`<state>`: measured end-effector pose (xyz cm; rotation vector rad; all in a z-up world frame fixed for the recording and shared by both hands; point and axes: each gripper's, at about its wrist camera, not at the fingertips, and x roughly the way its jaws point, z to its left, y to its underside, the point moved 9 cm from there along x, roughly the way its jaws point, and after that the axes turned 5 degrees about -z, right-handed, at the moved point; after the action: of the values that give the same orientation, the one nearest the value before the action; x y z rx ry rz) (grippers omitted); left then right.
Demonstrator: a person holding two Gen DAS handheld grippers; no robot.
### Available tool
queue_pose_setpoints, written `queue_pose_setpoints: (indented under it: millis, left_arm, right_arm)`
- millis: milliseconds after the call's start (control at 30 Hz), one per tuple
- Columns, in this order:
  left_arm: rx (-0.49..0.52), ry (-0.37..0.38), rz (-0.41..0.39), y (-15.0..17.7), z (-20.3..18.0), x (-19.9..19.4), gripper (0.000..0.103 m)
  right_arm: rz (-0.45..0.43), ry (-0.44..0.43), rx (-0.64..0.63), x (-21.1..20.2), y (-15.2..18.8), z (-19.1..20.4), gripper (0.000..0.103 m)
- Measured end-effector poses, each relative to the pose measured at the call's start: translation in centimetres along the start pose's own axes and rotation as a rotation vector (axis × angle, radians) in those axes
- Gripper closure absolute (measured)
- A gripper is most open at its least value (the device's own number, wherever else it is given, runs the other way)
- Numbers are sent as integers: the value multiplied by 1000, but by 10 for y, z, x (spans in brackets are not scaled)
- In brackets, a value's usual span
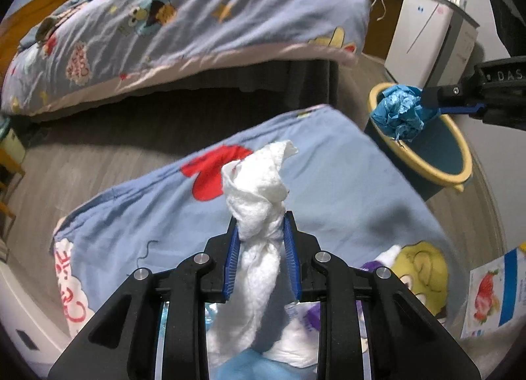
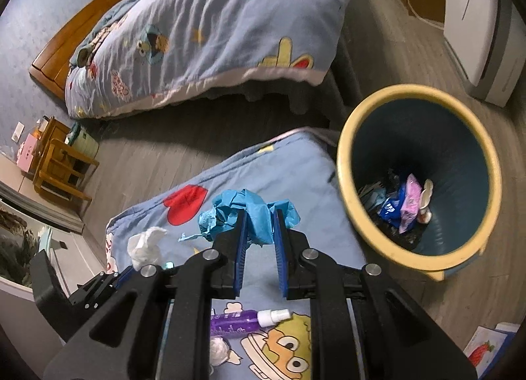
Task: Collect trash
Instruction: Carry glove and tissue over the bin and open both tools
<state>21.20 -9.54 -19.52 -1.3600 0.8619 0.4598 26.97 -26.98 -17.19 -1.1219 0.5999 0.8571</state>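
1. The left gripper point(image 1: 261, 225) is clamped narrow on a twisted white tissue point(image 1: 259, 189); the blue pads point(image 1: 232, 255) press its waist, the top flares above the tips and the tail hangs down between the fingers.
2. In the right wrist view that tissue point(image 2: 146, 245) shows at the left, over the near bed's left edge, with part of the left gripper's black body below it.
3. The right gripper point(image 2: 259, 225) is closed narrow on a crumpled blue wad point(image 2: 245, 212), which bulges out above and to both sides of its pads.
4. From the left wrist view the wad point(image 1: 399, 110) hangs in front of the bin's near rim, held from the right by the right gripper point(image 1: 427, 99).
5. The bin point(image 2: 348, 163), dark blue with a yellow rim, stands on the wood floor point(image 2: 157, 156) just beside the near bed's far right corner; wrappers point(image 2: 402, 209) lie at its bottom.
6. The near bed point(image 1: 345, 176) has a blue cartoon sheet; a purple bottle point(image 2: 240, 319) with a white cap and 1 small white ball point(image 2: 219, 350) lie on it, near its front edge.
7. A 2nd bed point(image 1: 197, 18) with the same sheet stands across the floor.
8. A strawberry-printed packet point(image 1: 493, 294) lies at the right edge of the left wrist view.
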Motion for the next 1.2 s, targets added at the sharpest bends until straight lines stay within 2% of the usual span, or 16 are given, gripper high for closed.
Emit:
queue_pose_setpoints:
  millis: [200,533,767,1000,1200]
  left_arm:
    - [8,10,-26,-17,-27,-11,76]
    - [28,86,-63,-60,-91,-22,76]
    - [70,112,-53,-84,-137,-11,76]
    - [103,117,-30,-102,-175,11,76]
    - [156,125,-9,-106,-205,30,76]
  right_arm:
    - [-49,44,-25,-23,-9,-25,88]
    - [-110,102,9,-49,-23,-88,88]
    - [-163,108,101,-62,-37,-127,88]
    - [-208,170,142,-69,-47,-166,88]
    - [-209,197,203,-63,-49,-196,88]
